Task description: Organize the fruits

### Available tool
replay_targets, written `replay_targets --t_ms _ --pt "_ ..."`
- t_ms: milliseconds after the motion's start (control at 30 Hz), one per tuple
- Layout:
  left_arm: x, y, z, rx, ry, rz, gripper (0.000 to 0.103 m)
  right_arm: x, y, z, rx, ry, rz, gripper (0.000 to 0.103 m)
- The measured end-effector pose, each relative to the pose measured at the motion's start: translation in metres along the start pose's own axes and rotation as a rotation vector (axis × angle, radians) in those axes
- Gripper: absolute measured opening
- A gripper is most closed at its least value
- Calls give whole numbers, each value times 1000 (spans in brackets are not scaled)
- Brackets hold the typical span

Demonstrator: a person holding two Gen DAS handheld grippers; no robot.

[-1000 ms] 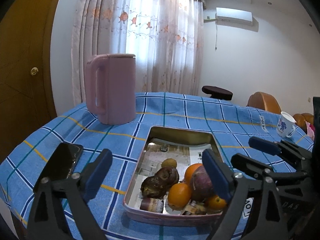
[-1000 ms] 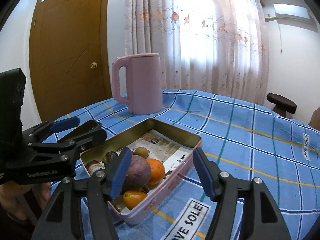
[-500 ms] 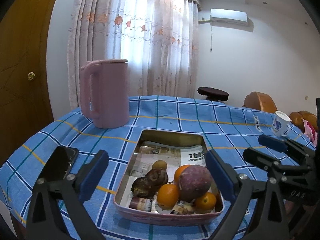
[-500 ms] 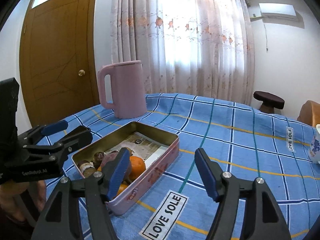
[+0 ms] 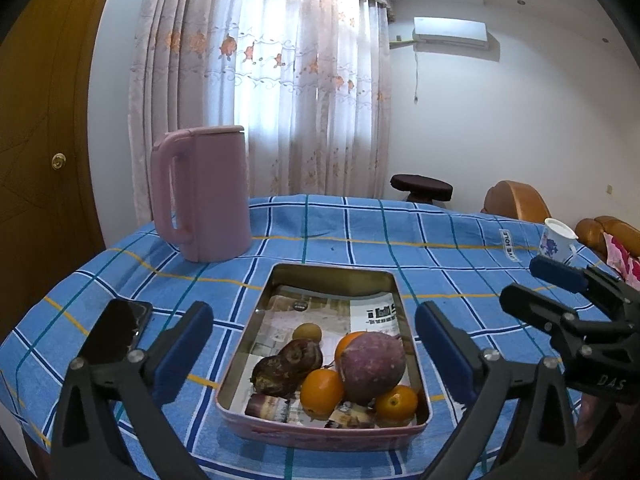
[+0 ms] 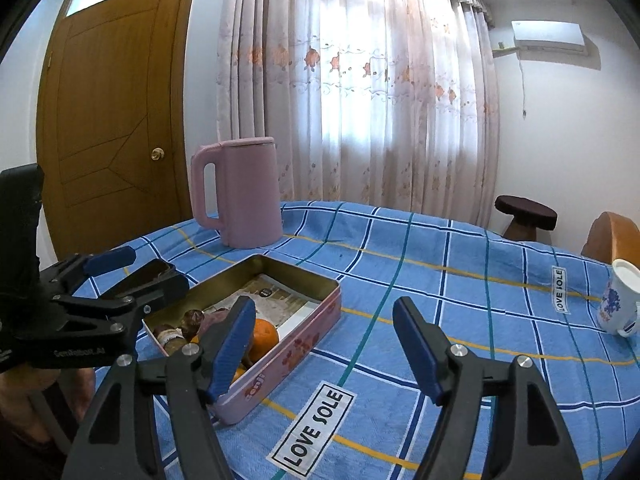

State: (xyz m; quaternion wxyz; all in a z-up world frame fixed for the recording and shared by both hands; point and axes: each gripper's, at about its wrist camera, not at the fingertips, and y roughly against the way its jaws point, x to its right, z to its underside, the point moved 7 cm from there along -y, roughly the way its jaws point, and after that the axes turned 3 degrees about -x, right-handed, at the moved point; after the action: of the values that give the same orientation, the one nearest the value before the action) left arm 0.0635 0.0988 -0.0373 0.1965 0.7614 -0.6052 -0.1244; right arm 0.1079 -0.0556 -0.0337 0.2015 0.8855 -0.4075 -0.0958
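While both sit low over the blue-checked worktop (image 5: 360,232), left gripper (image 5: 314,350) has just spread wide, empty, phone (image 5: 116,336) at its left. Fruits (image 5: 372,364) heaped at near end of pink tin (image 5: 320,434). Right gripper (image 6: 324,340) also just opening, holding nothing, beside tin.

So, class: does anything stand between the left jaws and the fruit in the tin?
Nothing visible does. The left gripper is open and empty; the tin has no lid, and its fruit lies uncovered straight ahead.
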Motion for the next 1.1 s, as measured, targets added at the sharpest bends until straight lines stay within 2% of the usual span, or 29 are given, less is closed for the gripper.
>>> replay_targets --t_ms 1100 --pt "15 3 3 -20 -20 17 103 12 19 4 35 -20 27 73"
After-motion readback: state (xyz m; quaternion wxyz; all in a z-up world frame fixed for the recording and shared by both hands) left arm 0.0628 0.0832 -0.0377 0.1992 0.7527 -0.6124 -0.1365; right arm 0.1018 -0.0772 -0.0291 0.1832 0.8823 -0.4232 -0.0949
